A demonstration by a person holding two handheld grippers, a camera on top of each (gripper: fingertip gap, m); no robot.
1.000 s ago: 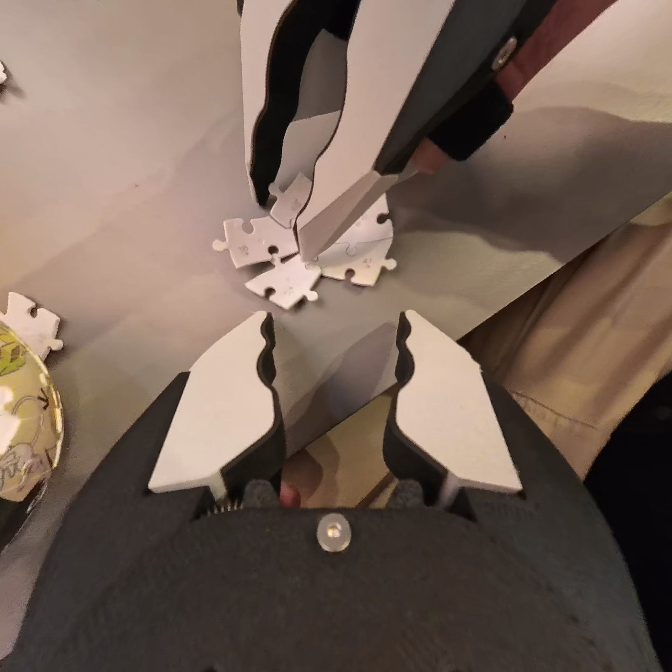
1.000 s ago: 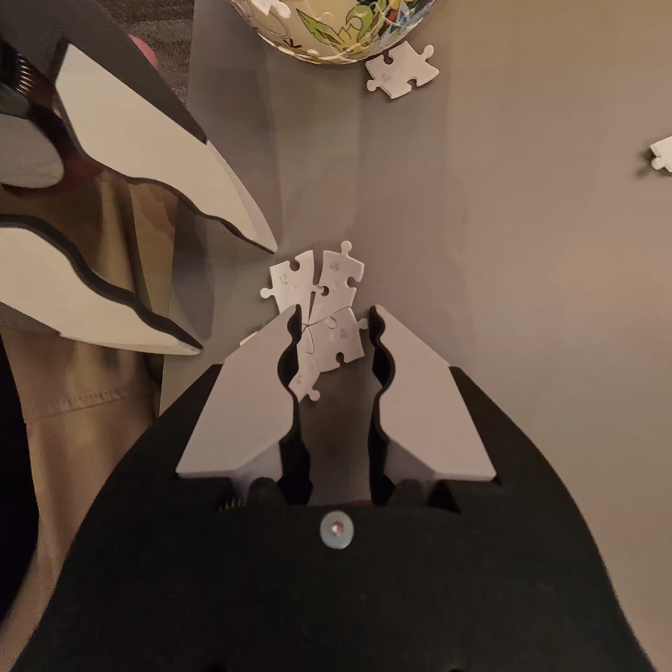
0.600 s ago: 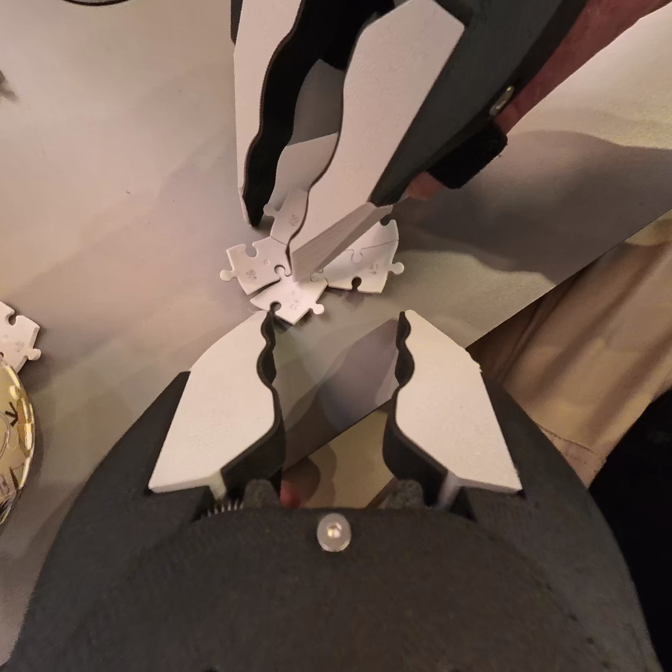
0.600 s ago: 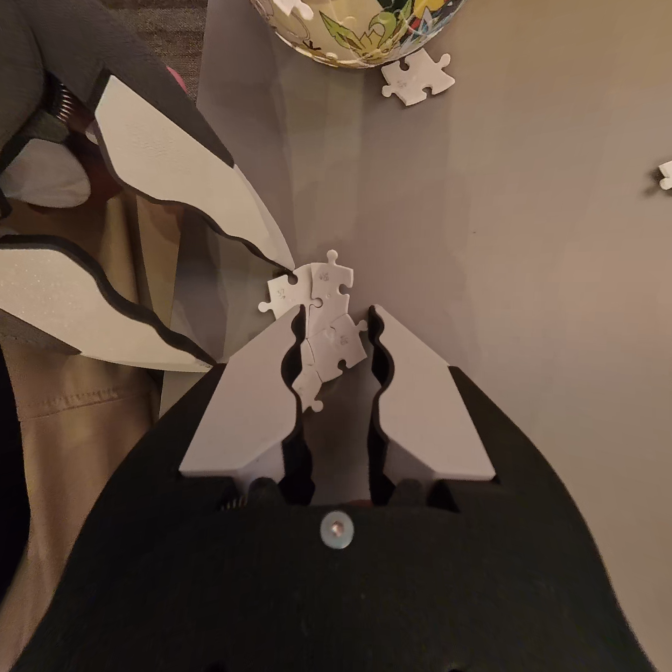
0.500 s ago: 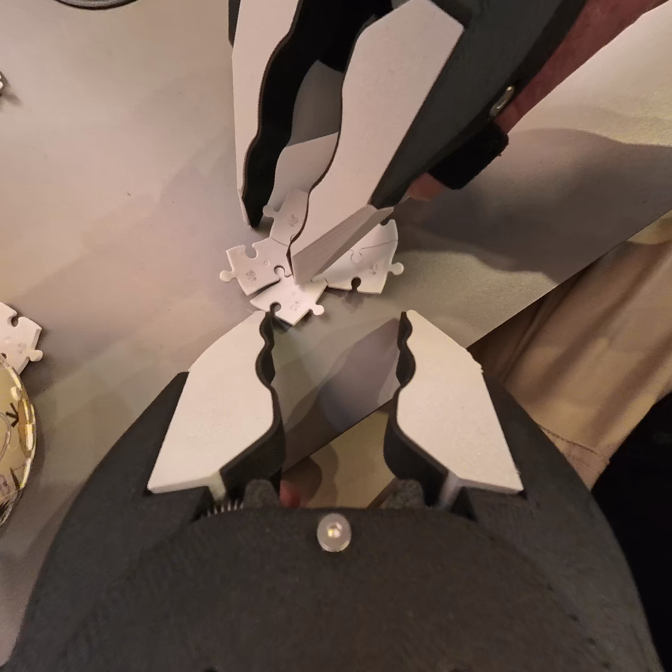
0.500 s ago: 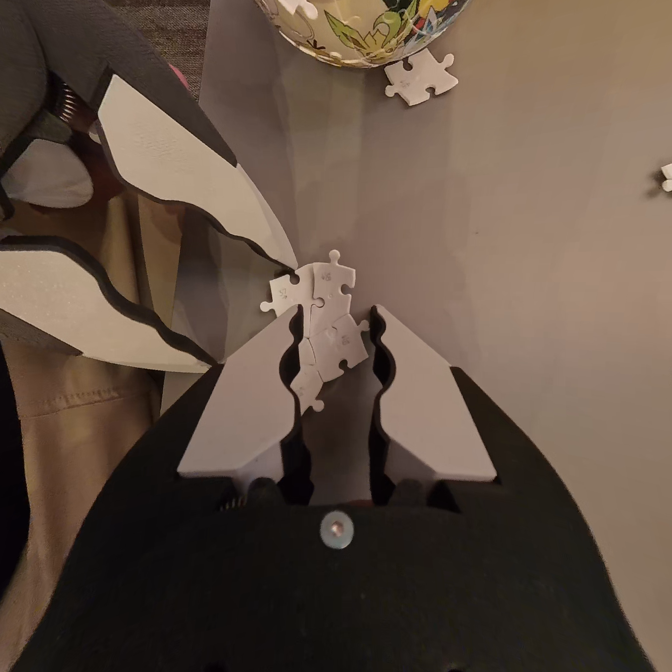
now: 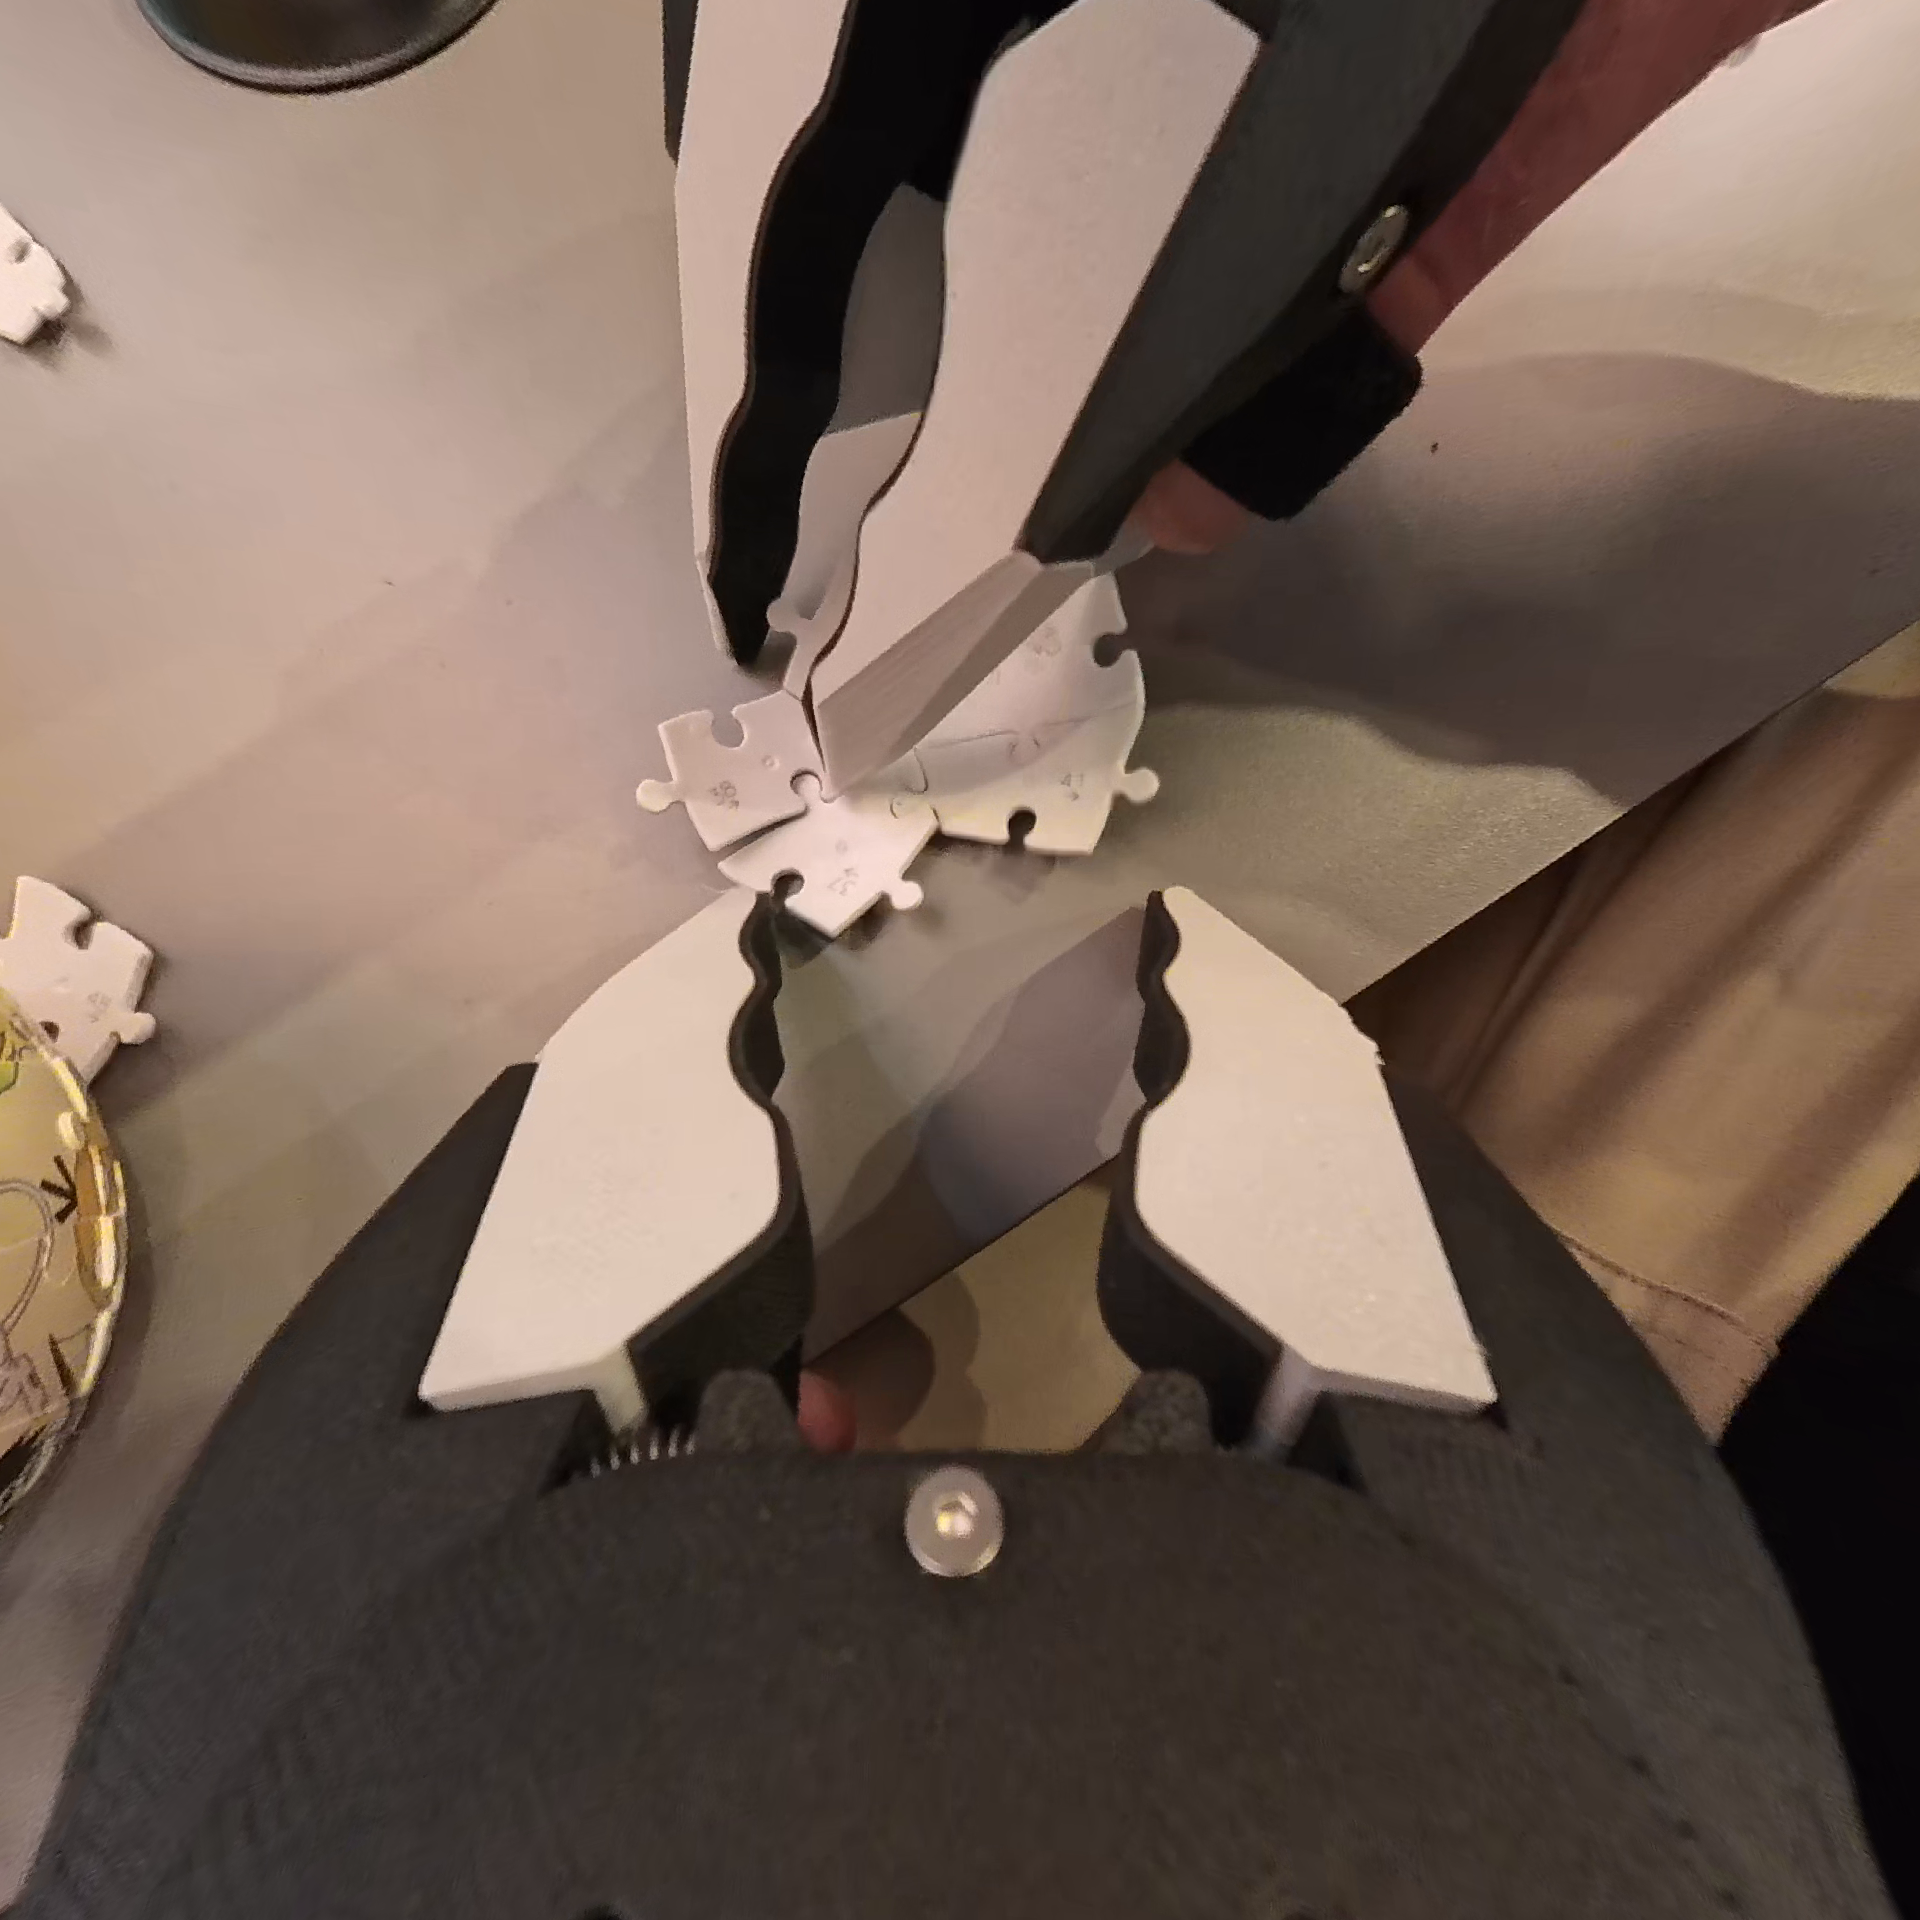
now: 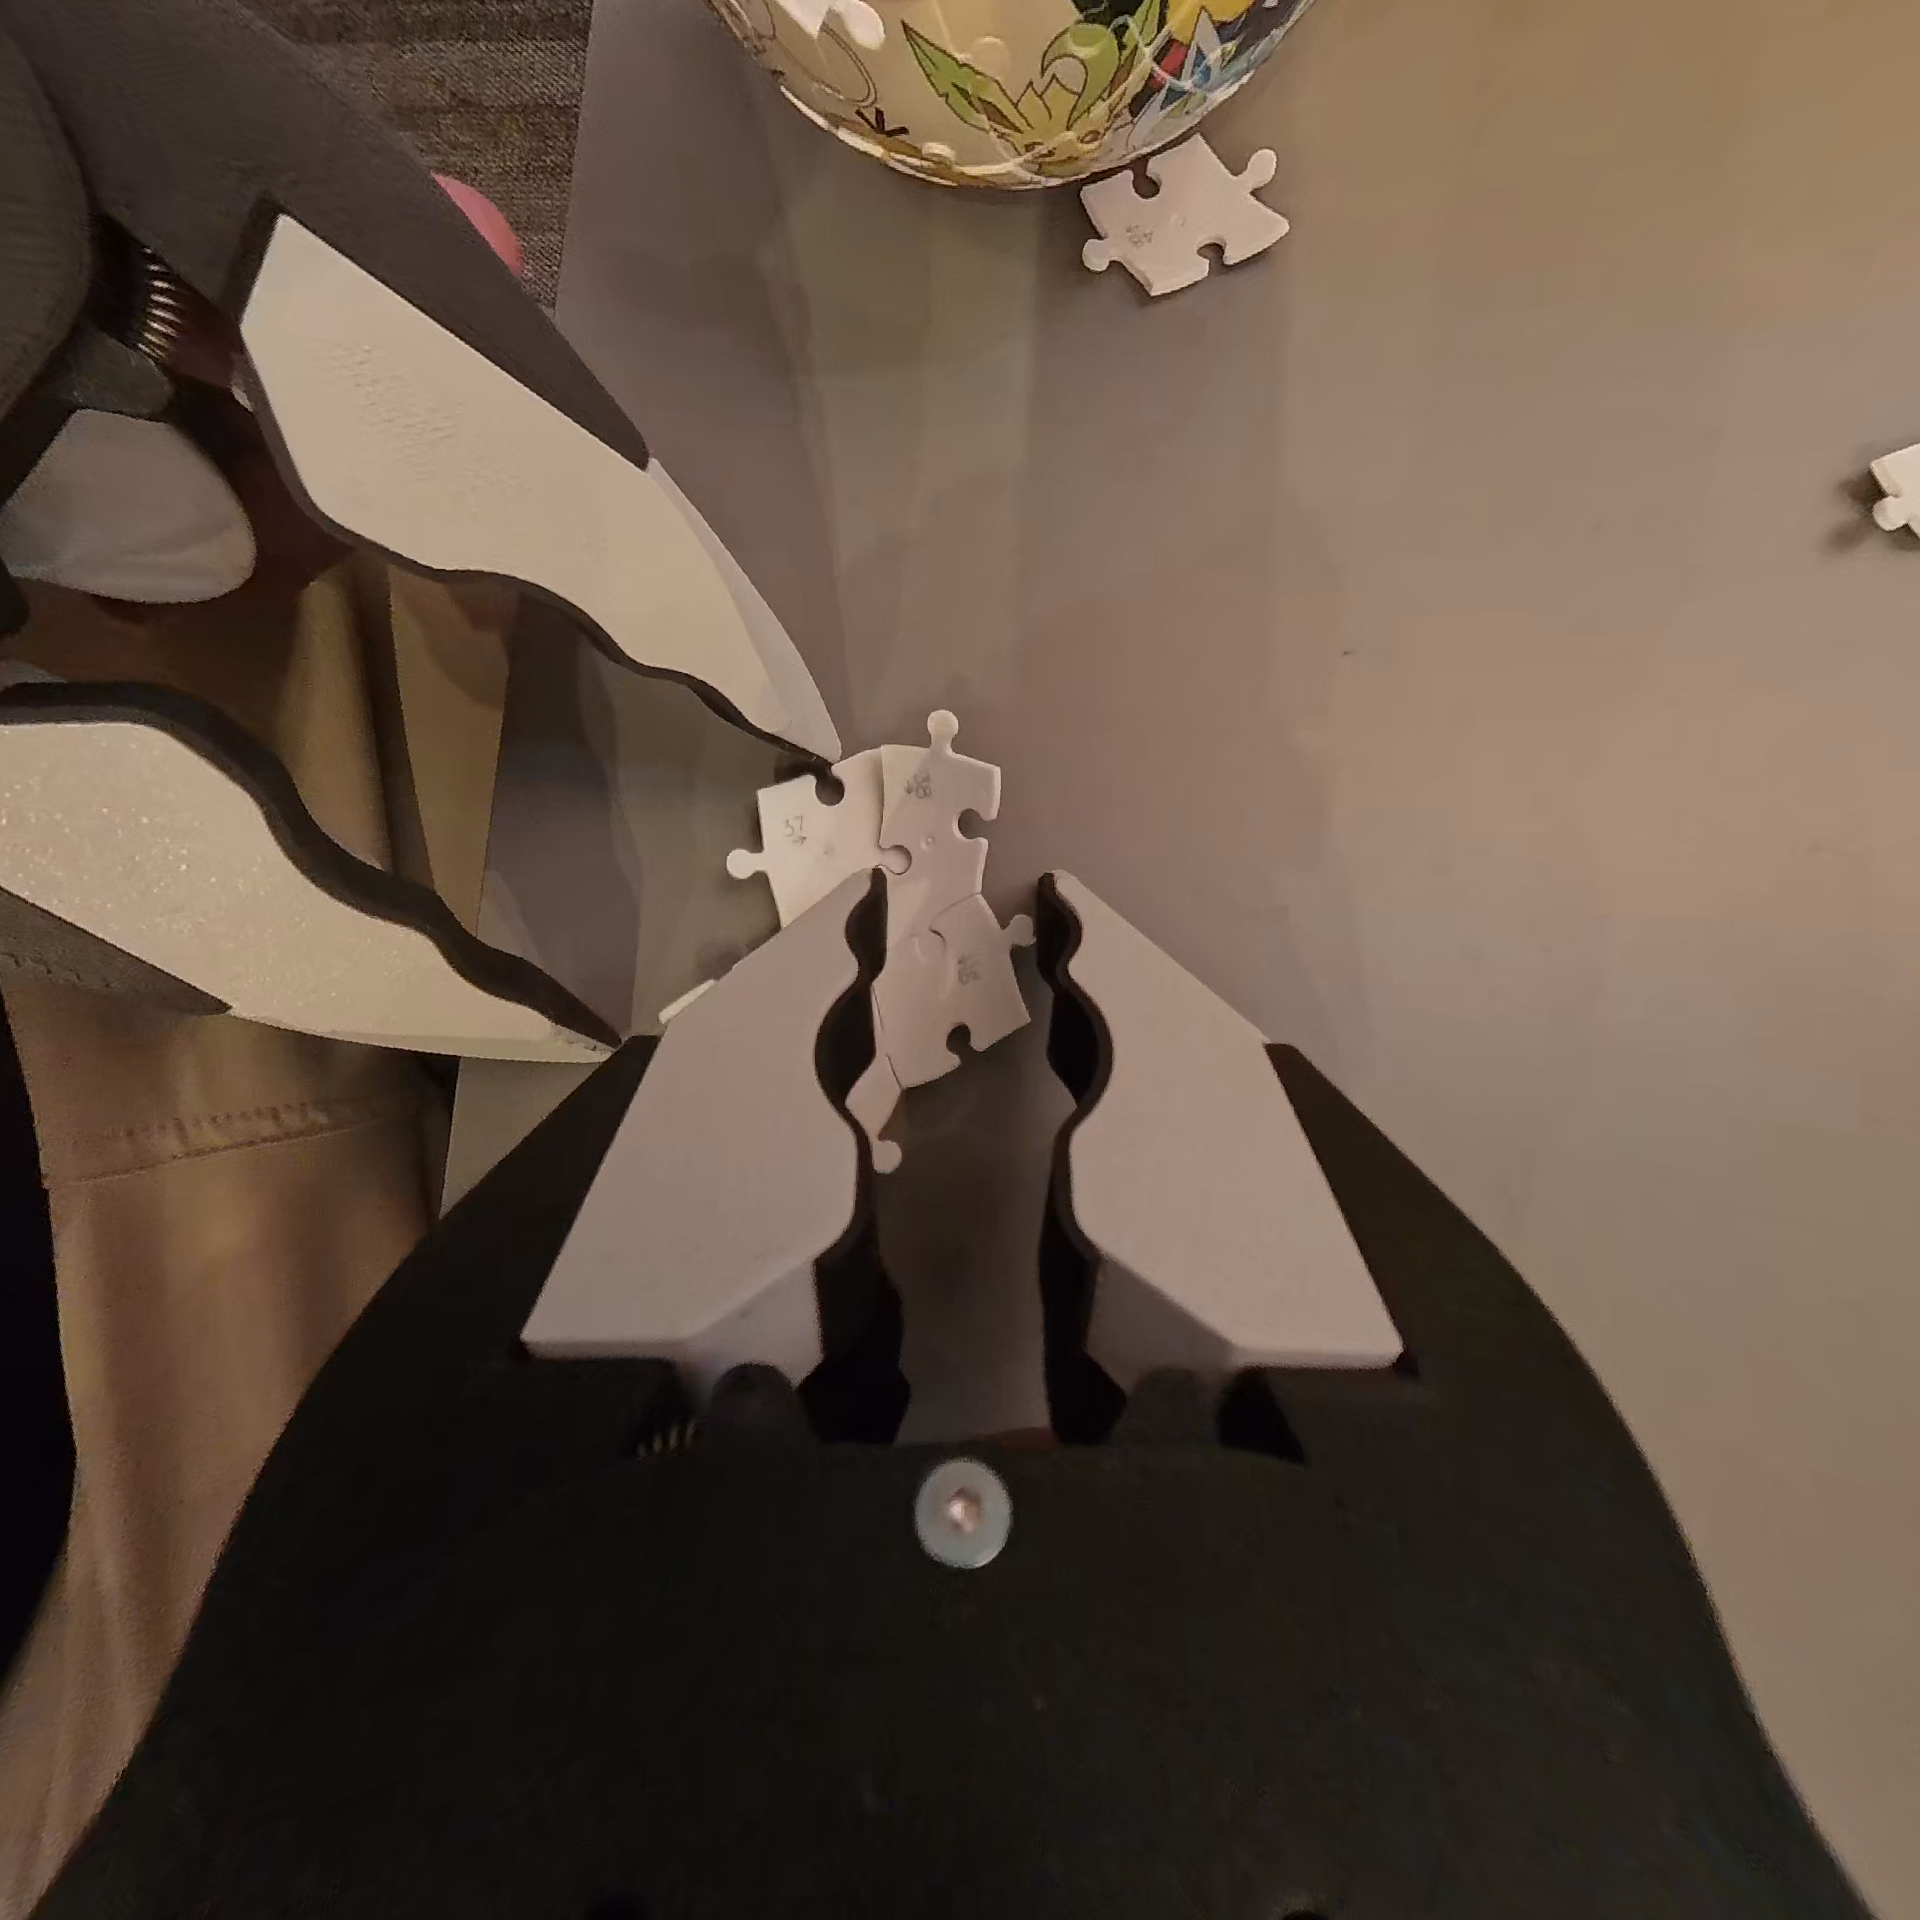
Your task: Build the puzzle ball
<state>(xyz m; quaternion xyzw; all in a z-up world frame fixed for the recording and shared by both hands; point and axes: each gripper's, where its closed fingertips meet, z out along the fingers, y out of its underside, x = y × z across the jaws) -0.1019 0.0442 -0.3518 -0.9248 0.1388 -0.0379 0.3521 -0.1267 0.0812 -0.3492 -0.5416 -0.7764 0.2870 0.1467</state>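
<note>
left gripper point(image 7: 956, 914) fingers spread, one tip touching joined puzzle pieces point(image 7: 831, 821) | right gripper point(image 8: 961, 883) fingers parted, straddling that cluster on bench point(image 8: 1455, 831) | puzzle ball point(image 8: 1018, 83) well beyond

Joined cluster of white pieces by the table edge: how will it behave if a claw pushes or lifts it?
The joined cluster lies flat and thin, so it probably slides easily on the smooth table. One piece already tilts up between the right claw's fingers, so the joints may flex or pop apart. It looks light; lifting by one edge would likely fold it.
</note>
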